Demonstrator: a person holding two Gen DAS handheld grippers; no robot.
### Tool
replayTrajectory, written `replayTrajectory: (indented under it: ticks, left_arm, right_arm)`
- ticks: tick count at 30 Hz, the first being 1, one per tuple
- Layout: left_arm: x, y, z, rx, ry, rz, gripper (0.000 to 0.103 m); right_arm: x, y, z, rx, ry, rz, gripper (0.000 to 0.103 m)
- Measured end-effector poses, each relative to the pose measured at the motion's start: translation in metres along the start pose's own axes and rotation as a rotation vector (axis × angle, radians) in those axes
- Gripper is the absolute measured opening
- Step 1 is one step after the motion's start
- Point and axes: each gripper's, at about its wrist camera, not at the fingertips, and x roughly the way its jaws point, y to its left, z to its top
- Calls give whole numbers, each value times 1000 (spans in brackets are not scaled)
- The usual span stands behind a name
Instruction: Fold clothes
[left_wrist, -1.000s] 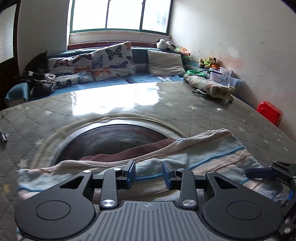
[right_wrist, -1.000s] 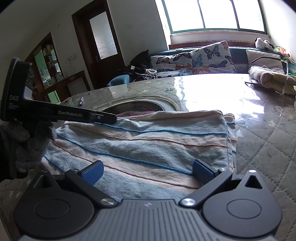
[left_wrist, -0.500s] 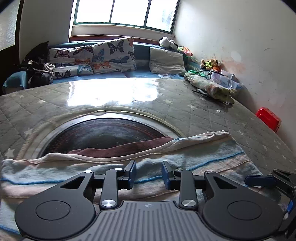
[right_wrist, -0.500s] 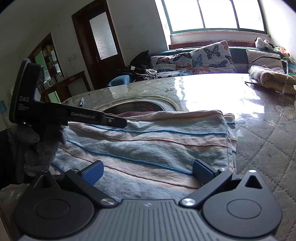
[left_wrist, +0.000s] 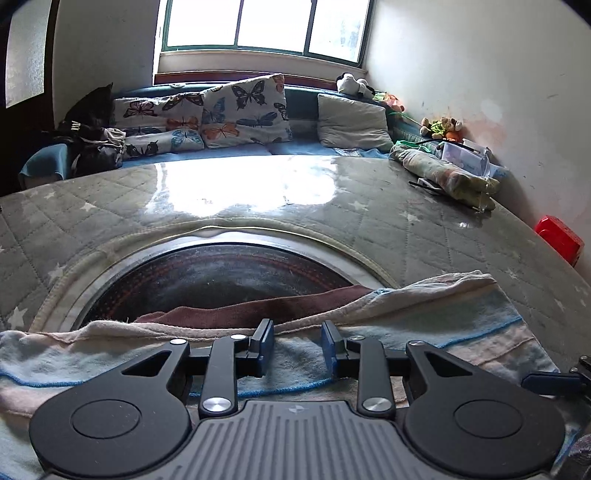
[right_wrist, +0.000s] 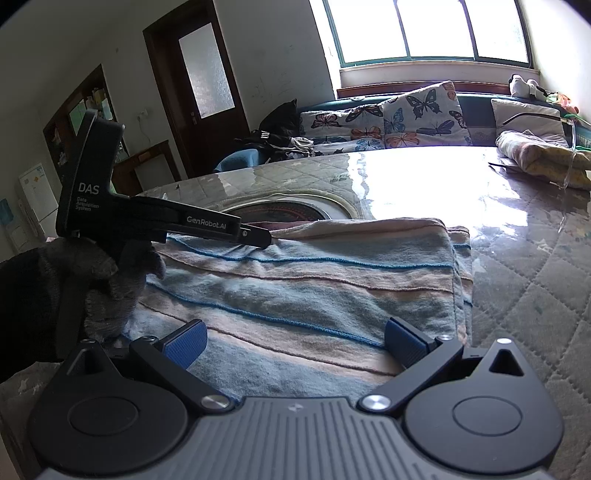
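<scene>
Lying folded on the near part of a quilted, glossy table (left_wrist: 424, 206), a striped towel (right_wrist: 314, 280) half hides a brown cloth (left_wrist: 251, 310) and the near rim of a round dark inset (left_wrist: 218, 273). The left gripper (left_wrist: 297, 345) hovers over the towel's far edge, jaws narrow with nothing visibly pinched. The right gripper (right_wrist: 293, 341) stands wide above the towel. A gloved hand (right_wrist: 110, 280) is cut off at left. Butterfly cushions (left_wrist: 207, 114) line a far window bench.

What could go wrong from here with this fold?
The left tongs stand partly open over the striped towel's far edge, gripping nothing, so closing may catch only the top layer. A brown cloth lies underneath there and could get dragged along.
</scene>
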Motion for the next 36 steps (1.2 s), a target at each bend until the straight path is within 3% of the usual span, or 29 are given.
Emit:
replayTrajectory:
  ticks: [10, 15, 20, 26, 31, 36]
  left_arm:
    - [-49, 26, -22, -25, -29, -38, 32]
    - [-51, 46, -33, -81, -10, -13, 32]
    - [-64, 54, -40, -76, -26, 8, 32]
    - [-88, 78, -47, -134, -67, 18, 32]
    - [-94, 100, -51, -187, -65, 78, 32]
    - [-99, 116, -55, -236, -70, 88, 32]
  right_arm:
    - [-1, 1, 0, -3, 1, -3, 103]
    - [0, 3, -1, -12, 4, -10, 103]
    - [1, 3, -1, -17, 6, -14, 103]
    - [2, 3, -1, -23, 8, -19, 103]
    - [2, 4, -1, -28, 10, -22, 103]
    - [2, 4, -1, -31, 11, -25, 103]
